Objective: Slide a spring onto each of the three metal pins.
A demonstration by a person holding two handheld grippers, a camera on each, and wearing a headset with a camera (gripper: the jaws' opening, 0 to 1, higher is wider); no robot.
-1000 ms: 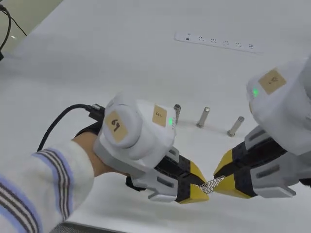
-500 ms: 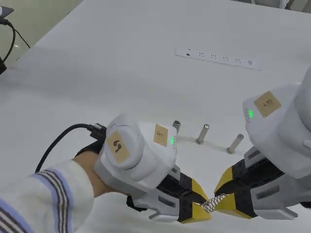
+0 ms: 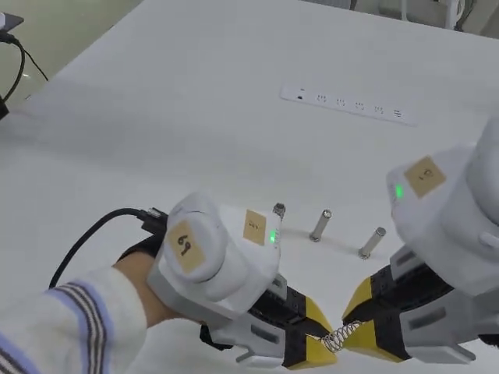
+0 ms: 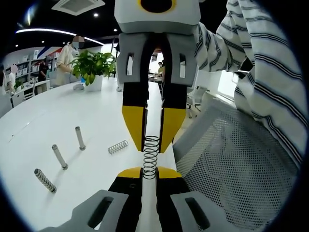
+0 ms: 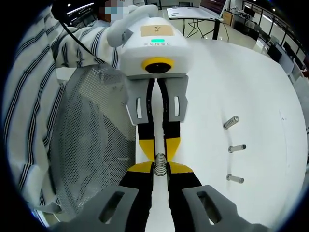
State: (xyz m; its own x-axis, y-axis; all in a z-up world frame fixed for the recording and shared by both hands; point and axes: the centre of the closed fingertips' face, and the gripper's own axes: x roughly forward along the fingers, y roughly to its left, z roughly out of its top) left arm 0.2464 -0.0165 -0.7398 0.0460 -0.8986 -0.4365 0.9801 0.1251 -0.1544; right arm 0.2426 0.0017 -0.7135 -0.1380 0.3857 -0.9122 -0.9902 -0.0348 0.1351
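Since both claws are on the same spring (image 3: 340,336), it's basically strung between them. The left gripper (image 3: 316,344) is pinched nearly closed on 1 end and the right gripper (image 3: 360,333) is pinched nearly closed on the other. In the head view the coil sits at about 6 o'clock from the row of 3 pins (image 3: 320,224) standing on the table (image 3: 195,117).

The 9 o'clock pin (image 4: 45,180) looks like it's already wearing a coil, and the other 2 look bare. A loose spring (image 4: 118,146) lies at 10 o'clock from the held one in the left gripper view.

My take: it's featherlight thin wire, squishy lengthwise and keen to ping away. I'd grip just the end turns, gently, and leave the bore open for the pin.
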